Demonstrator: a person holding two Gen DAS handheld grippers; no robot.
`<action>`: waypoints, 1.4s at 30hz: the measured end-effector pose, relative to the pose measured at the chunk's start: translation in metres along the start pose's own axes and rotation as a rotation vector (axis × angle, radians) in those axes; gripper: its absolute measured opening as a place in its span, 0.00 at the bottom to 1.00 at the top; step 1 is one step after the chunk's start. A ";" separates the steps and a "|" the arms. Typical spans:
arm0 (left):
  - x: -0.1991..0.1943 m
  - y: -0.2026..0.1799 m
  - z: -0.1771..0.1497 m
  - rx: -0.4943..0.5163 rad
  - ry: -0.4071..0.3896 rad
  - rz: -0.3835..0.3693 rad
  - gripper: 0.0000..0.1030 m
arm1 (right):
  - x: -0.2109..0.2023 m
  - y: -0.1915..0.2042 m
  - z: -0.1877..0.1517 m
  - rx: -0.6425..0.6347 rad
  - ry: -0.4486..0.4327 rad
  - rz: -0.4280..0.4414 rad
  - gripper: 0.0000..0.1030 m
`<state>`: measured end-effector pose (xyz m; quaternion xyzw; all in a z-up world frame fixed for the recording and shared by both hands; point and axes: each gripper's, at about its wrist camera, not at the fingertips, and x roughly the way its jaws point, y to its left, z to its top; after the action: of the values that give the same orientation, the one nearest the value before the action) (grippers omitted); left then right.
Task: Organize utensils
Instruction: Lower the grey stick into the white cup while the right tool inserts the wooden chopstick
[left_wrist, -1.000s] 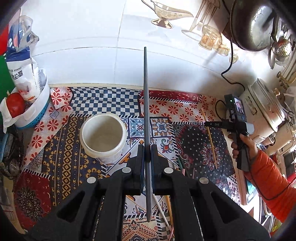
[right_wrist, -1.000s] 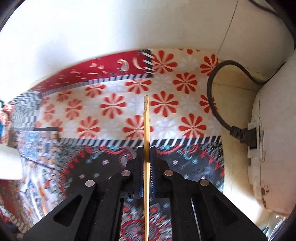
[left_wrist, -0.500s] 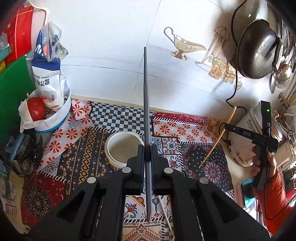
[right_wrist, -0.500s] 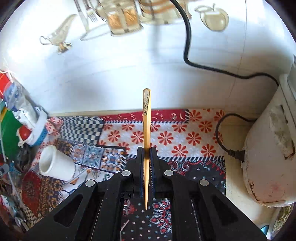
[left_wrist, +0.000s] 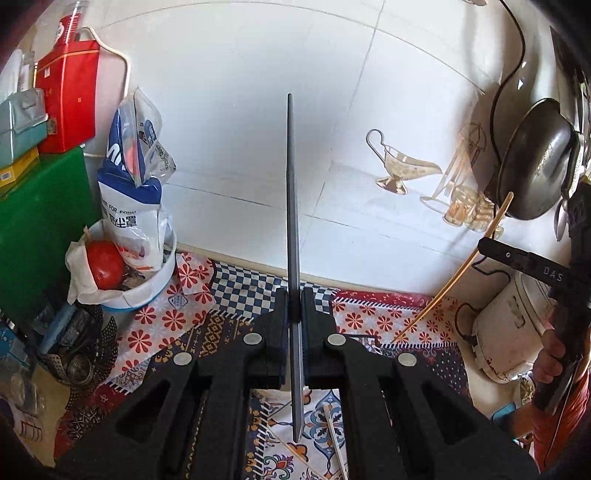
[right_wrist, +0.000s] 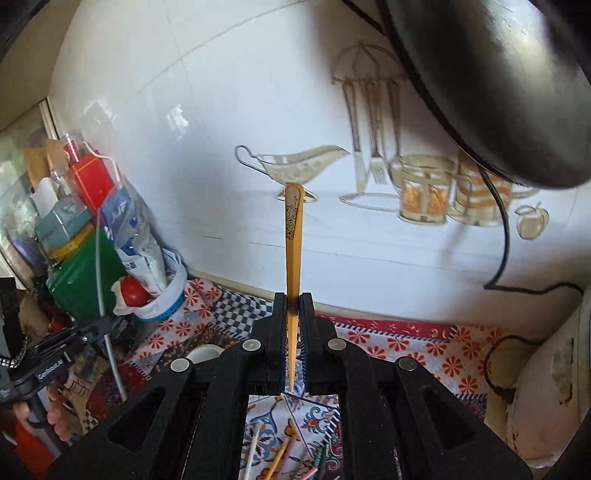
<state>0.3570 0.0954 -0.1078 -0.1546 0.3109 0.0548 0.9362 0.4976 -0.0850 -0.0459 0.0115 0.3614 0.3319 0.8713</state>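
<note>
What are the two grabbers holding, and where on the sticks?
Left gripper pinches a grey chopstick near its lower end. Right gripper pinches a yellow chopstick near its thin tip.

home kitchen | hanging wok | tableware-print wall tiles | rice cooker

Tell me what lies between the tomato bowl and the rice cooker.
In the left wrist view, patterned cloth spans from the bowl to the cooker; the left gripper, shut on a grey chopstick, stands in front.

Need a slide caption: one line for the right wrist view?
Right tongs shut on a yellow chopstick raised toward the tiled wall, loose sticks on the patterned cloth below.
</note>
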 end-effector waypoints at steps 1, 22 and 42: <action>0.002 0.002 0.003 -0.002 -0.008 0.010 0.04 | 0.002 0.007 0.002 -0.011 -0.002 0.014 0.05; 0.109 0.019 -0.004 -0.017 0.034 0.048 0.04 | 0.098 0.082 -0.012 -0.093 0.156 0.175 0.05; 0.144 0.039 -0.046 -0.046 0.290 0.010 0.04 | 0.139 0.084 -0.043 -0.135 0.317 0.156 0.06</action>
<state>0.4387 0.1187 -0.2391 -0.1807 0.4422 0.0438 0.8775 0.4948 0.0529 -0.1422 -0.0715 0.4691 0.4198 0.7737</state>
